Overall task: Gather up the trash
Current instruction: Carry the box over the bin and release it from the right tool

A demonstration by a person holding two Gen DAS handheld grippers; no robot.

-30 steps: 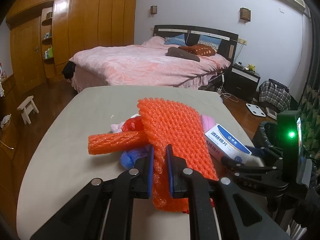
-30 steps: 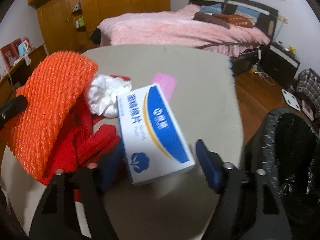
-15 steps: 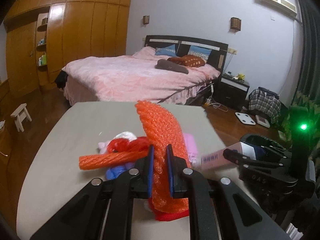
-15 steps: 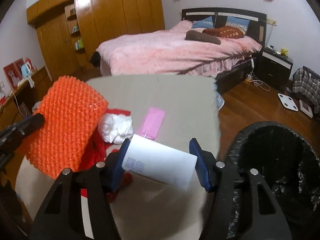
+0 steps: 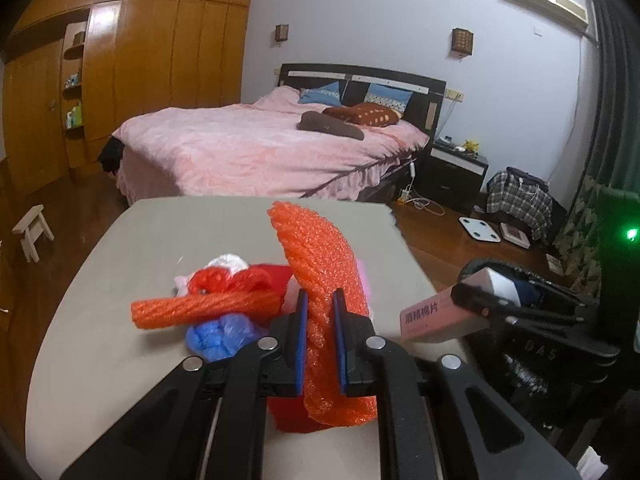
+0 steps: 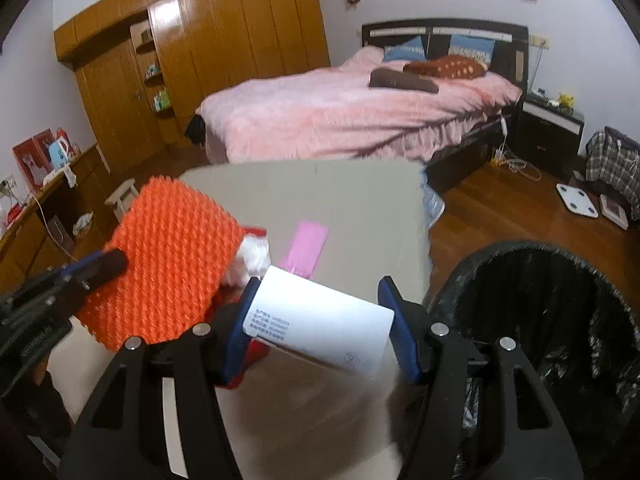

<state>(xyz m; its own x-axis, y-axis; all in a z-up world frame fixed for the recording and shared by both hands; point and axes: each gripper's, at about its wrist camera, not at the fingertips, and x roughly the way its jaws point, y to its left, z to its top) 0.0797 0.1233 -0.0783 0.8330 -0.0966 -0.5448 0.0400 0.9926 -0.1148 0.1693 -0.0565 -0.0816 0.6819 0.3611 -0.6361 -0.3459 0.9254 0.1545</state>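
My left gripper [image 5: 319,300] is shut on an orange foam net sheet [image 5: 320,256], which it holds upright above the beige table [image 5: 160,240]. The same sheet [image 6: 172,264] shows at the left of the right wrist view. My right gripper [image 6: 320,286] is shut on a white and blue cardboard box [image 6: 320,320], lifted off the table and seen end-on. The box [image 5: 432,314] also shows at the right of the left wrist view. A black-lined trash bin [image 6: 540,320] stands open just right of the table.
On the table lie a rolled orange foam tube [image 5: 200,312], a blue plastic bag [image 5: 220,336], red plastic [image 5: 248,280], white tissue [image 5: 228,260] and a pink slip [image 6: 306,244]. A pink bed [image 5: 260,148] stands beyond, a stool [image 5: 32,232] to the left.
The right jaws closed on the box, then lifted it off the table and tipped it end-on. The left gripper rose with the foam net, which now stands more upright.
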